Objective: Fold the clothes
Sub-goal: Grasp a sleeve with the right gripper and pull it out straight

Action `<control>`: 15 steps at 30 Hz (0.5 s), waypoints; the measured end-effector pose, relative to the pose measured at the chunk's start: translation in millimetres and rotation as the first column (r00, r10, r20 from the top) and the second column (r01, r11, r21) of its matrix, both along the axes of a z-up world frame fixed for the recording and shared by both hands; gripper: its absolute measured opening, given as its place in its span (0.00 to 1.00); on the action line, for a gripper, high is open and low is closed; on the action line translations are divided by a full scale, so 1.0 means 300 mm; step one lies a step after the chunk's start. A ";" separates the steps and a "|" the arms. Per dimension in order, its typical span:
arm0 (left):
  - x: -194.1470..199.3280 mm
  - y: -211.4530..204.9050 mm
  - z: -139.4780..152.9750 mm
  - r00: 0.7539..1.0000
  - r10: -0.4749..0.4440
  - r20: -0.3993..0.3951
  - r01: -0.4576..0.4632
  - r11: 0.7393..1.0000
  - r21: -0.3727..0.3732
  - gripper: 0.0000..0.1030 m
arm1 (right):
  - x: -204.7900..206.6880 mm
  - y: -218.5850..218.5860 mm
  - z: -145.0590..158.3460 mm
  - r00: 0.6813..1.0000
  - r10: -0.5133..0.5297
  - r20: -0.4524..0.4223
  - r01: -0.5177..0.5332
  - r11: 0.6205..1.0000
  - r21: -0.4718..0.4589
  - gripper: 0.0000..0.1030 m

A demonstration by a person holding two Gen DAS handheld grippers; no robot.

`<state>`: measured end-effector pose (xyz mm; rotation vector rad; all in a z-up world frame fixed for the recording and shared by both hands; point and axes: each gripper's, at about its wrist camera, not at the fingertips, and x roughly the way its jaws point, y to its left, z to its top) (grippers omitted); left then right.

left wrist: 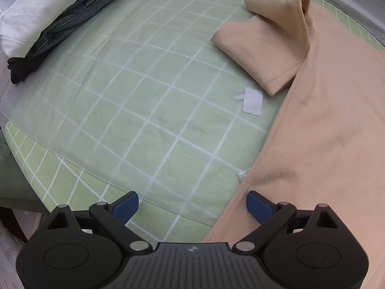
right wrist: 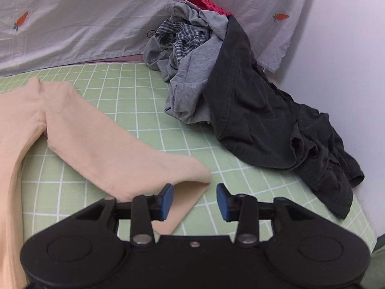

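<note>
Hovering with jaws spread and nothing between them, the left gripper (left wrist: 192, 207) sits over the peach shirt's (left wrist: 324, 132) side hem, likely lining up a grab. Right gripper (right wrist: 194, 201), parted and empty too, hangs above the sleeve (right wrist: 115, 149) on the green checked sheet (right wrist: 134, 96), unfolded clothes pile (right wrist: 216, 84) beyond.

Peach shirt (left wrist: 324, 120); green white-checked sheet (left wrist: 144, 96); possibly charcoal trousers (right wrist: 264, 120).

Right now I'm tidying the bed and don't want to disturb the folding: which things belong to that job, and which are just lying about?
In the job:
- peach shirt
- unfolded clothes pile
- folded dark garments

Lying about:
- white paper tag
- carrot-print sheet
- white pillow
</note>
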<state>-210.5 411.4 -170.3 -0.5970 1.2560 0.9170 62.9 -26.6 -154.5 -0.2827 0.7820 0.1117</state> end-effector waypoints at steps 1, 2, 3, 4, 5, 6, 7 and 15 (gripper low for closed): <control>-0.001 -0.003 0.007 1.000 0.000 -0.002 0.000 1.000 0.002 0.94 | -0.012 0.002 -0.007 1.000 -0.011 -0.016 0.012 1.000 0.025 0.44; 0.007 -0.004 0.009 1.000 0.000 -0.004 0.000 1.000 0.004 0.94 | -0.021 0.007 -0.021 0.999 -0.014 -0.037 0.016 0.999 0.042 0.44; 0.013 -0.008 0.012 1.000 0.000 -0.005 0.000 1.000 0.005 0.94 | -0.029 0.012 -0.036 0.998 -0.017 -0.057 0.020 0.998 0.058 0.44; 0.018 -0.011 0.016 1.000 -0.001 -0.007 0.001 1.000 0.007 0.94 | -0.038 0.016 -0.050 0.997 -0.019 -0.077 0.025 0.997 0.075 0.44; 0.012 -0.029 0.012 1.000 -0.002 -0.008 0.002 1.000 0.009 0.94 | -0.038 0.015 -0.066 0.995 -0.026 -0.099 0.036 0.994 0.099 0.44; 0.004 -0.051 0.007 1.000 -0.003 -0.010 0.003 1.000 0.011 0.94 | -0.038 0.013 -0.081 0.992 -0.033 -0.120 0.048 0.991 0.124 0.44; 0.005 -0.056 0.007 1.000 -0.005 -0.011 0.005 1.000 0.014 0.94 | -0.031 0.003 -0.089 0.989 -0.057 -0.136 0.078 0.985 0.155 0.44; 0.029 -0.070 0.020 1.000 -0.014 -0.025 0.014 0.999 0.029 0.94 | 0.023 -0.070 -0.123 0.964 -0.172 -0.205 0.231 0.921 0.314 0.32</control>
